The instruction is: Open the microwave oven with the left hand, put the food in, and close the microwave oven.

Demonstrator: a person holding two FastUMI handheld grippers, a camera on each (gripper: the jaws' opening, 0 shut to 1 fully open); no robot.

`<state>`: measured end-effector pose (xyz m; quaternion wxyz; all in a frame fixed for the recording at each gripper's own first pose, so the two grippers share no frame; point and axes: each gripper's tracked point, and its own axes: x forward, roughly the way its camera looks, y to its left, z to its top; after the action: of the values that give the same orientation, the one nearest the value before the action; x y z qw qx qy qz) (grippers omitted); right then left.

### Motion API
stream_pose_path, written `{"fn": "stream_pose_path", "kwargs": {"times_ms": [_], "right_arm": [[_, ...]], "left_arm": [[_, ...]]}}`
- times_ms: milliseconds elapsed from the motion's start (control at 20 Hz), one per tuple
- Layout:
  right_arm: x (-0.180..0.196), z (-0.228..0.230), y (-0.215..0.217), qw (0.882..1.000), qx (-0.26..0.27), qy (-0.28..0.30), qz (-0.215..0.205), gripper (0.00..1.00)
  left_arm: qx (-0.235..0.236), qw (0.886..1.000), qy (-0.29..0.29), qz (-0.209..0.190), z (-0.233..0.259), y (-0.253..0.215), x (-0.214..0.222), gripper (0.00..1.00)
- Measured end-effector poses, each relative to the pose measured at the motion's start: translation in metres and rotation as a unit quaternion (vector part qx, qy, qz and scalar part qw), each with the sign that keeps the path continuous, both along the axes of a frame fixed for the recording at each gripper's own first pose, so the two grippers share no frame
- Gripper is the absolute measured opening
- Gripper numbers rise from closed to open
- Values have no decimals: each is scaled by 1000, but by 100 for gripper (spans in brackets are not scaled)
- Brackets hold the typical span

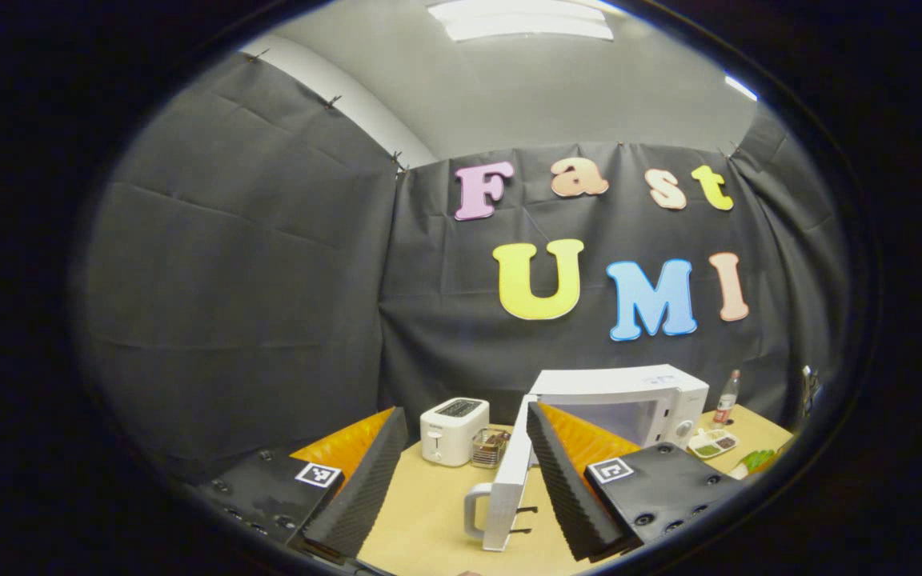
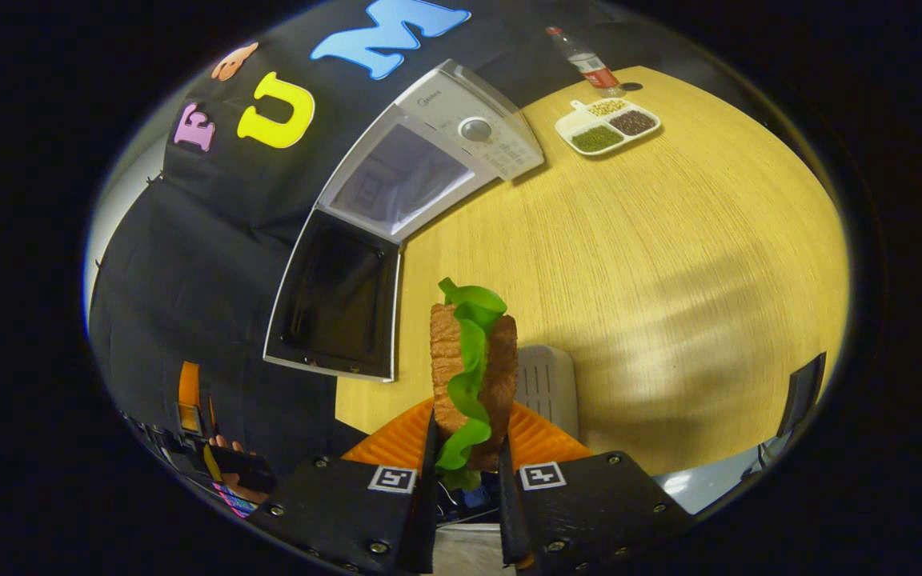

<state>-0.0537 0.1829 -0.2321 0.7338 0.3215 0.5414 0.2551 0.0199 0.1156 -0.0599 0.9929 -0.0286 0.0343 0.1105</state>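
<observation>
pale wooden surface (image 2: 669, 240) carried a white microwave oven (image 1: 629, 400) with its door (image 1: 509, 480) swung wide open. left claw (image 1: 461, 488) hovered near the door's edge, fingers spread apart and holding nothing. right claw (image 2: 465, 472) was clamped on the food (image 2: 473, 376), a sandwich with green lettuce, held above the surface just beside the open door.
</observation>
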Motion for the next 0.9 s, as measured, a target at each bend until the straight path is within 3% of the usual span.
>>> {"fn": "stream_pose_path", "kwargs": {"times_ms": [400, 450, 900], "right_arm": [[56, 21, 74, 997, -13, -72, -35, 32], [62, 21, 84, 996, -16, -79, -39, 33], [129, 9, 154, 985, -33, -135, -101, 32]], "left_arm": [[-5, 1000, -1, -10, -10, 41, 47, 93], [-3, 1000, -1, -9, -10, 47, 51, 99], [-10, 1000, 18, 1, -40, 97, 75, 99]]}}
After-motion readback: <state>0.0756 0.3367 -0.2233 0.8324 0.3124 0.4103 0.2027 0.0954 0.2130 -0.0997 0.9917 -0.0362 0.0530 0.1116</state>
